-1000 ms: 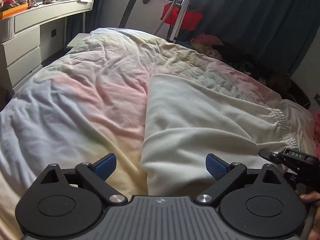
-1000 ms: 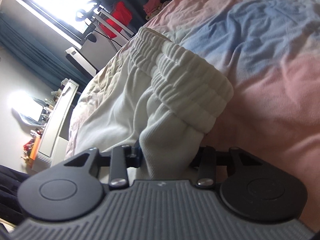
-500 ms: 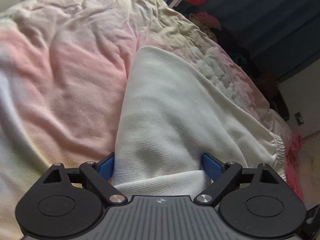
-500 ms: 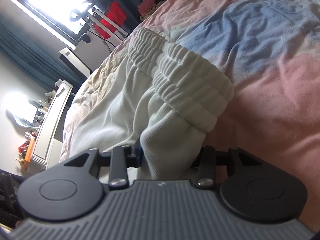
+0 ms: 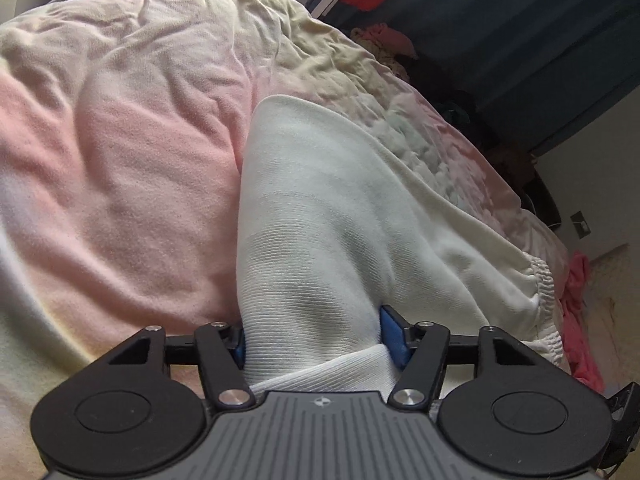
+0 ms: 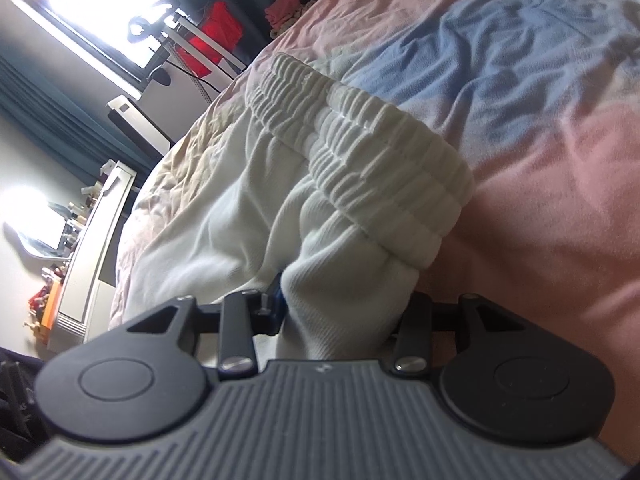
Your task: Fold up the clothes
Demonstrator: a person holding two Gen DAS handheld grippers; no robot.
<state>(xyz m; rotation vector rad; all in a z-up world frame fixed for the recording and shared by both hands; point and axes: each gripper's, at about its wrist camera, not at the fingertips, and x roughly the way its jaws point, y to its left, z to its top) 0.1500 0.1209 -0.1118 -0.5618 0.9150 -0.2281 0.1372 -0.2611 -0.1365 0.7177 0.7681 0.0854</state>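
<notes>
A white knit garment (image 5: 320, 208) with a gathered elastic waistband (image 6: 372, 152) lies folded on the pastel bedspread (image 5: 120, 160). In the left wrist view my left gripper (image 5: 316, 340) is shut on the garment's near folded end, cloth bunched between the blue pads (image 5: 394, 340). Over in the right wrist view my right gripper (image 6: 344, 312) is shut on the garment just below the waistband, with fabric filling the gap between its fingers. Both pinched edges are partly hidden by the gripper bodies.
The bedspread (image 6: 540, 80) runs pink, blue and cream around the garment. A white dresser (image 6: 92, 248) with small items stands beside the bed, a red object (image 6: 218, 28) on a stand under the bright window, dark curtains (image 5: 520, 40), and pink clothes (image 5: 580, 320) at the bed's edge.
My left gripper moved forward and down onto the garment's near end and went from open to shut on it. The right gripper stayed shut on the cloth, shifting only slightly.
</notes>
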